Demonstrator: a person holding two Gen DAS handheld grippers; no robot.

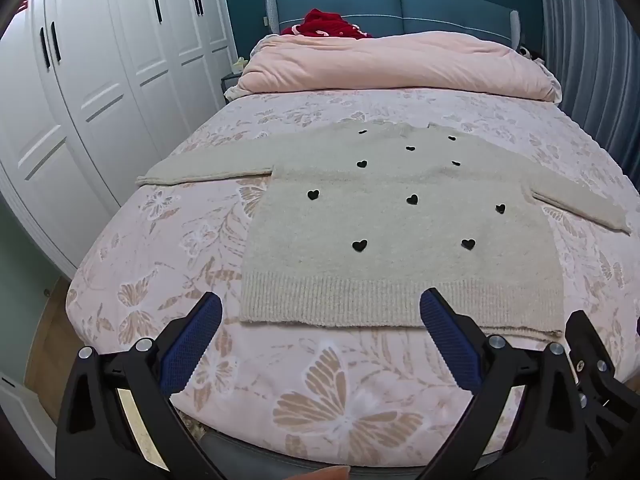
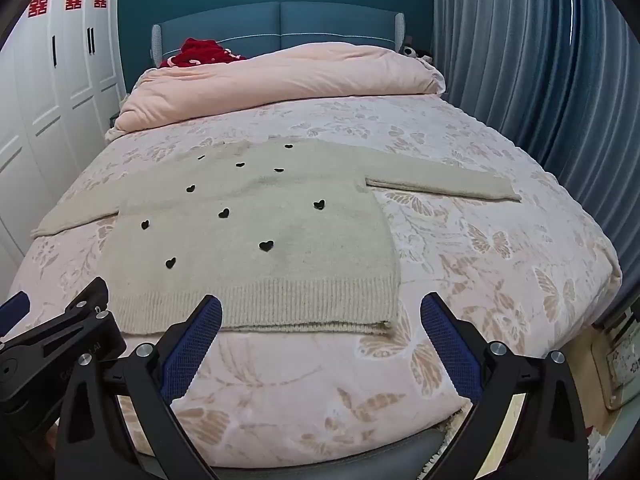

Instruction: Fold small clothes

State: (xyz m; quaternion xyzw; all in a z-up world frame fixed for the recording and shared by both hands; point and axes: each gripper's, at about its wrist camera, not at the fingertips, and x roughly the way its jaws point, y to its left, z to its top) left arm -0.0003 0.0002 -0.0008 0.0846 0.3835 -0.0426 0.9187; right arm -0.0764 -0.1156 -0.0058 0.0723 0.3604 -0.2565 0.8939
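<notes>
A beige knit sweater (image 1: 400, 224) with small black hearts lies flat on the bed, both sleeves spread sideways, ribbed hem nearest me. My left gripper (image 1: 320, 308) hovers open over the hem's left half, nothing between its blue pads. In the right wrist view the same sweater (image 2: 256, 240) lies left of centre. My right gripper (image 2: 320, 308) stands open near the hem's right corner, empty. The left gripper's black frame (image 2: 60, 332) shows at the lower left of that view.
The bed (image 1: 320, 392) has a pink butterfly-print cover. A folded pink duvet (image 1: 392, 64) and a red garment (image 1: 328, 24) lie by the blue headboard. White wardrobes (image 1: 80, 120) stand left, blue curtains (image 2: 540, 80) right.
</notes>
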